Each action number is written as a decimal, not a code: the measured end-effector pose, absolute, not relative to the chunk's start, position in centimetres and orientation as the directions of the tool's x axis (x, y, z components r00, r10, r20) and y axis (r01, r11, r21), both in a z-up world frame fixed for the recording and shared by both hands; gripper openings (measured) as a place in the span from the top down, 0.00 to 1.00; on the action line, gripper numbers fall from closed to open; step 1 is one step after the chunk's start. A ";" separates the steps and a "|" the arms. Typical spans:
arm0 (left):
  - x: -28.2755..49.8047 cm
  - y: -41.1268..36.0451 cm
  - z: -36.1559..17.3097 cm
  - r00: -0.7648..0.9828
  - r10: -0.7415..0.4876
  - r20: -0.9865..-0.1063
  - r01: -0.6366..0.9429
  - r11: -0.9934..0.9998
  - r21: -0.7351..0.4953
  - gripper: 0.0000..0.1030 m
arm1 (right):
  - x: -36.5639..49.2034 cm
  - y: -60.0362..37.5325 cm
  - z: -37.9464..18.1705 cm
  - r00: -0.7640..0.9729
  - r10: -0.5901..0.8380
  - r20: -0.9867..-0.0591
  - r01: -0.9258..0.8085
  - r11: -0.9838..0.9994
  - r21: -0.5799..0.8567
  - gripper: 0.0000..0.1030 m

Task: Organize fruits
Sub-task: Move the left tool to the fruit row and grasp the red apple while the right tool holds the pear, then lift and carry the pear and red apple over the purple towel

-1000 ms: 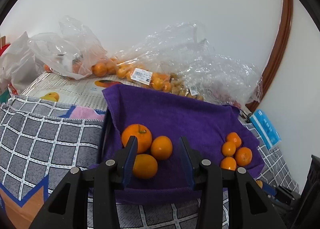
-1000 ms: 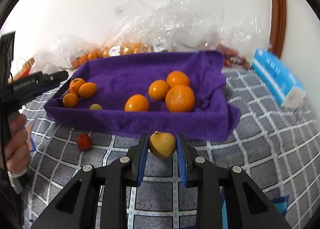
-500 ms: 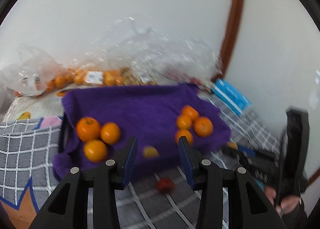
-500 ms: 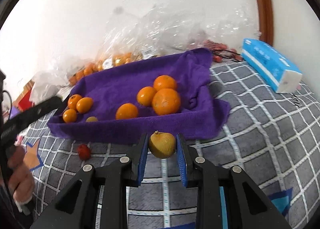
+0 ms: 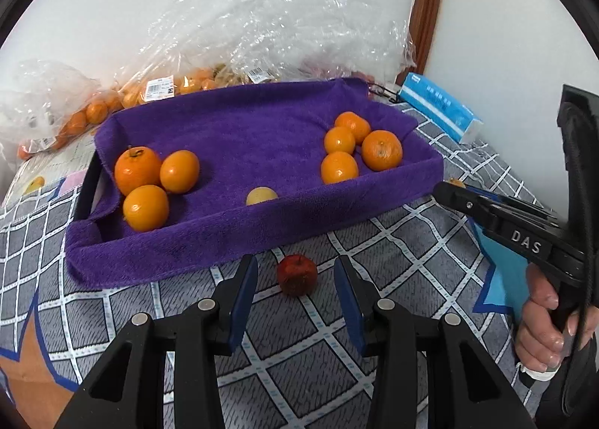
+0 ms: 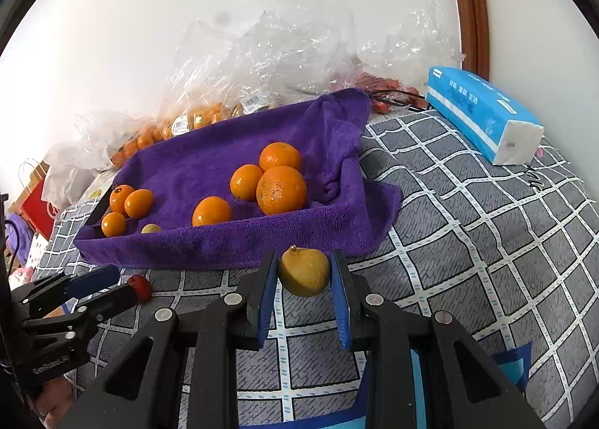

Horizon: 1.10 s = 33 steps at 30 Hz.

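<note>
A tray lined with a purple towel (image 5: 262, 122) holds three oranges (image 5: 138, 170) at its left, several more oranges (image 5: 338, 167) at its right, and one small yellow fruit (image 5: 262, 195) near the front wall. In front of the tray a small red fruit (image 5: 297, 274) lies on the checked cloth. My left gripper (image 5: 295, 267) is open, a finger on each side of the red fruit without touching it. My right gripper (image 6: 304, 260) is shut on a yellow fruit (image 6: 304, 273), held just above the cloth by the tray's front right corner.
Clear plastic bags (image 5: 262, 36) with more oranges are heaped against the wall behind the tray. A blue tissue pack (image 6: 483, 110) lies at the right. The grey checked cloth (image 6: 486, 242) covers the surface. A red bag (image 6: 35, 204) stands far left. A hand (image 5: 539, 320) grips the right tool.
My left gripper swung right and down, from over the tray's left oranges to the cloth in front, now straddling the red fruit. The right gripper kept its hold and hardly moved.
</note>
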<state>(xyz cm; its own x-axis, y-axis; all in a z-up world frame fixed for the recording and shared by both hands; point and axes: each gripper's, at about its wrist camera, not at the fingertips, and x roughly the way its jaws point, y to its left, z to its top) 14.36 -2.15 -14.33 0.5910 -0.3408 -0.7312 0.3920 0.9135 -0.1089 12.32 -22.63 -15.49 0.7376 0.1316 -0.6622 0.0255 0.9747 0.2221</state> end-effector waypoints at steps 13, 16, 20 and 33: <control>15.7 -2.9 -15.4 0.550 -0.329 -0.768 0.399 0.911 -0.104 0.77 | 12.5 -22.7 -15.6 0.733 0.138 -0.666 0.022 0.974 0.226 0.73; 15.7 -2.9 -15.4 0.546 -0.341 -0.766 0.401 0.908 -0.118 0.77 | 12.6 -22.8 -15.7 0.728 0.143 -0.671 0.022 0.973 0.231 0.73; 15.8 -2.0 -15.3 0.545 -0.380 -0.747 0.393 0.903 -0.173 0.77 | 12.7 -23.0 -15.7 0.730 0.152 -0.666 0.023 0.969 0.247 0.73; 14.1 -1.0 -13.7 0.631 -0.418 -0.654 0.375 0.902 -0.215 0.77 | 12.2 -23.2 -15.2 0.754 0.163 -0.636 0.014 0.964 0.264 0.73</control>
